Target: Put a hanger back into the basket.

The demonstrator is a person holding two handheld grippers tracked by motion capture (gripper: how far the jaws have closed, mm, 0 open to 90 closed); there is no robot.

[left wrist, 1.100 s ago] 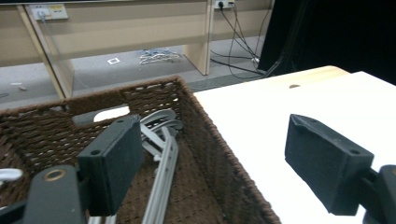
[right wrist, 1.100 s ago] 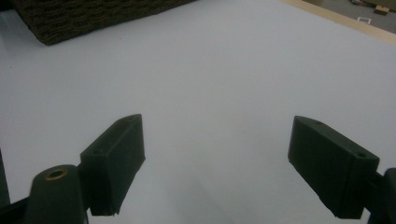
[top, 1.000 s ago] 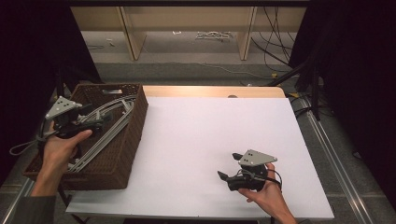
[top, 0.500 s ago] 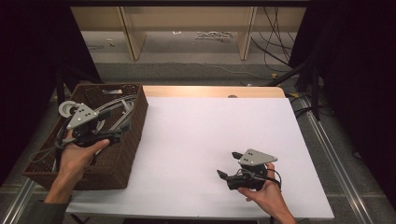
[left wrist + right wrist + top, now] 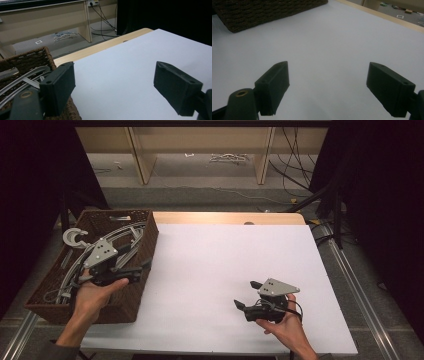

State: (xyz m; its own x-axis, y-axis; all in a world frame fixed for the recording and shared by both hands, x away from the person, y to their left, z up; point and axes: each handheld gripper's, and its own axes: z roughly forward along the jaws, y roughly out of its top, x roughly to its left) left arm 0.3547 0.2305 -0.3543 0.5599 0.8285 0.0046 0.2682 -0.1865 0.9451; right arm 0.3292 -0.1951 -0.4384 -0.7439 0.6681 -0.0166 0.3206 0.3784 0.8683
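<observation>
Dark brown wicker basket, coarsely woven, rough and matt, at the tabletop's left edge. Inside it, pale grey hangers, smooth, with a slight sheen; plastic or metal, cannot tell. White table cover, smooth and matt, paper-like, without sheen. Bare light wood strip along the far edge, smooth, faintly glossy. Left gripper and right gripper: black matt plastic jaws, finely grained; brass-coloured metal insert at the base; grey matt plate on top.
</observation>
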